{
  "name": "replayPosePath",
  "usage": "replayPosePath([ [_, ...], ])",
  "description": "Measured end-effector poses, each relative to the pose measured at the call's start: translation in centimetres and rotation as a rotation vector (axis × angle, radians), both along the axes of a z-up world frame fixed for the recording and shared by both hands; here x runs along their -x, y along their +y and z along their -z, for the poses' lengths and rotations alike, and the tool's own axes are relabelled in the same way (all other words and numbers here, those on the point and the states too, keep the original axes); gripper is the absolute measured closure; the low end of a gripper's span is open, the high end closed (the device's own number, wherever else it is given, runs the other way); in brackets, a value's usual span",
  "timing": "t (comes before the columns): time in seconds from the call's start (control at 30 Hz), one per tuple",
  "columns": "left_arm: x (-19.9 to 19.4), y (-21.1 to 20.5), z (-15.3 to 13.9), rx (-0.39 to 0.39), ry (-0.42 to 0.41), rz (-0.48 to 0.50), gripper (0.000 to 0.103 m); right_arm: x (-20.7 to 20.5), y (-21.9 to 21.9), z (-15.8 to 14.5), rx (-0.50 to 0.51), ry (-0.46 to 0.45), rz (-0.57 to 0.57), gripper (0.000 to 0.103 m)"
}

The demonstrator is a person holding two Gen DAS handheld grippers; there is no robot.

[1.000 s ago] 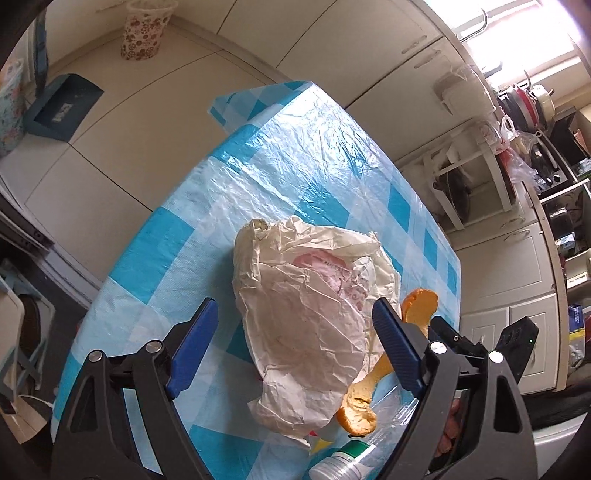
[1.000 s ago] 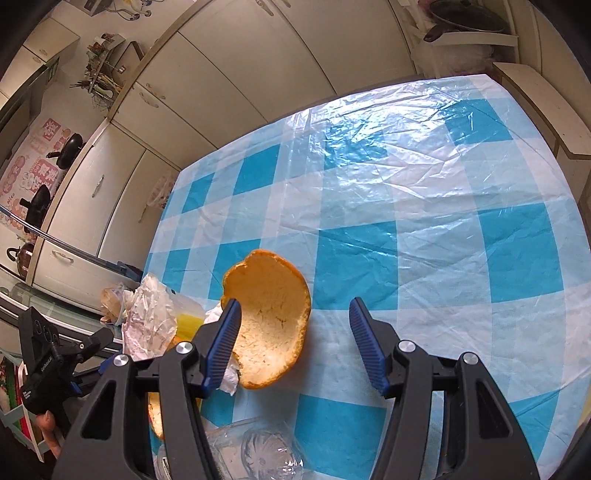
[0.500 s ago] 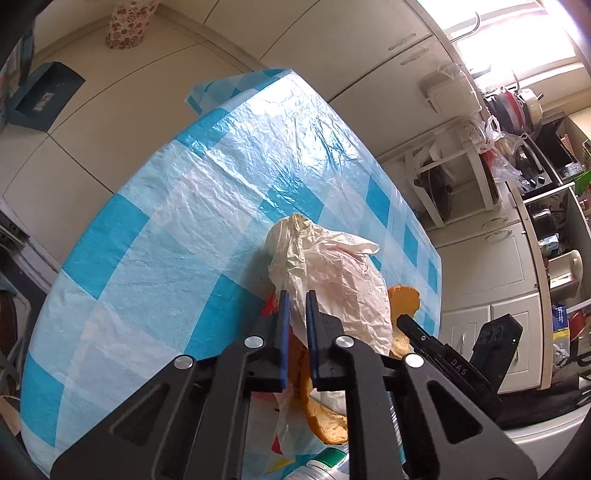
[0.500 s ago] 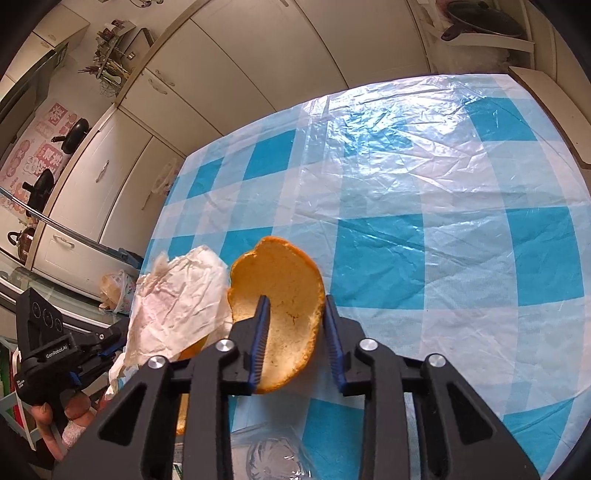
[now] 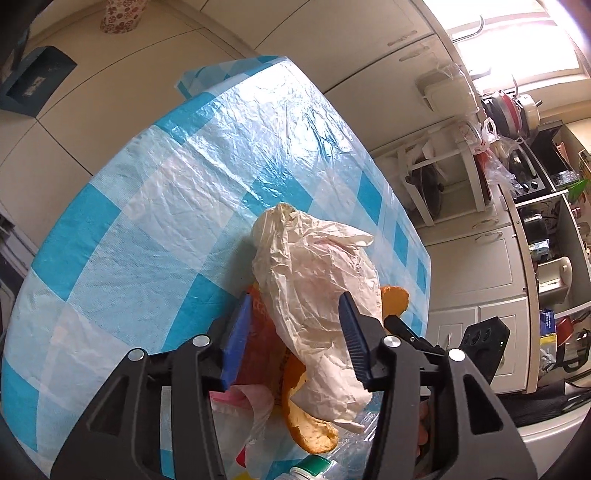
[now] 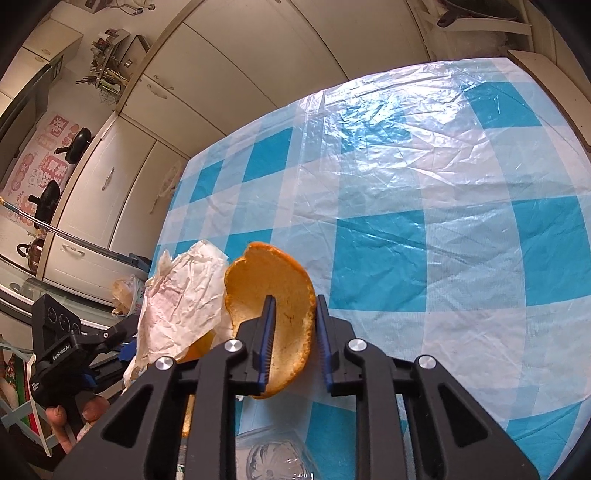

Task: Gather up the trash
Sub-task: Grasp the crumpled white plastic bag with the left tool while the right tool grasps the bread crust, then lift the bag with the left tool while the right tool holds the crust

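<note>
A heap of trash is being gathered at the near edge of the table [image 6: 424,177], on its blue-and-white checked plastic cover. Left gripper [image 5: 293,332]: its jaws were spread wide a second ago, pinched tight half a second ago, and have just been opening again; they are now being held half spread, with the crumpled paper [image 5: 317,295] lying between the blue pads but apparently not pressed — a release or a re-grip is judged likely, so the paper is not yet being secured. Right gripper [image 6: 293,332]: its jaws have been closing over the last second and are now being pressed onto the peel [image 6: 273,302], an orange rind shell with its pale inside showing, pinched across its edge and tilted up off the cover; this item is judged ready to be carried off. Beneath and beside the paper, further items are being listed: a second strip of rind [image 5: 308,424], an orange wrapper [image 5: 262,332], a pink-and-white plastic bag [image 5: 240,417], a clear plastic bottle [image 6: 273,458] and a green-capped container [image 5: 314,467] at the lower rim of the left view. Containers — a flower-patterned bin [image 5: 123,14] is standing on the floor well apart from the table, its contents hidden; a blue dustpan [image 5: 33,85] is lying on the floor near it, with nothing seen inside. No trash is seen in either yet, so the task is judged to be at an early stage. The bare far part of the table is carrying nothing.
</note>
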State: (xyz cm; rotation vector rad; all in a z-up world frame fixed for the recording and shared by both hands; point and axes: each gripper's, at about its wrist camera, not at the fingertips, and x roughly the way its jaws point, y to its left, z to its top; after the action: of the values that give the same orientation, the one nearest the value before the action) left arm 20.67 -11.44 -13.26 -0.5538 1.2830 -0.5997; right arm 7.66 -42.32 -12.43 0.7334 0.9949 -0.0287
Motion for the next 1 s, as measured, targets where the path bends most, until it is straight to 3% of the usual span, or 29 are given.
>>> replayPosePath([
  [0.27, 0.0, -1.9, -0.1, -0.003, -0.022, 0.024, 0.055, -0.3, 0.1, 0.1, 0.002, -0.004, -0.021, 0.080],
  [0.3, 0.1, -1.9, -0.2, -0.005, -0.030, 0.027, 0.063, -0.3, 0.0, 0.1, 0.003, -0.005, -0.022, 0.080],
  [0.33, 0.2, -2.2, -0.3, -0.007, -0.037, 0.037, 0.079, -0.4, 0.0, 0.1, 0.006, -0.005, -0.024, 0.081],
  [0.43, 0.3, -2.8, -0.7, -0.004, -0.052, 0.058, 0.097, -0.5, -0.1, 0.1, 0.005, -0.009, -0.018, 0.086],
  [0.7, 1.1, -2.5, -3.4, 0.032, -0.138, 0.062, 0.097, 0.8, -1.0, -1.0, 0.008, -0.042, 0.024, 0.092],
  [1.0, 2.9, -2.5, -5.0, -0.040, -0.230, 0.086, 0.097, 2.2, -1.8, -1.0, 0.014, -0.037, 0.050, 0.092],
])
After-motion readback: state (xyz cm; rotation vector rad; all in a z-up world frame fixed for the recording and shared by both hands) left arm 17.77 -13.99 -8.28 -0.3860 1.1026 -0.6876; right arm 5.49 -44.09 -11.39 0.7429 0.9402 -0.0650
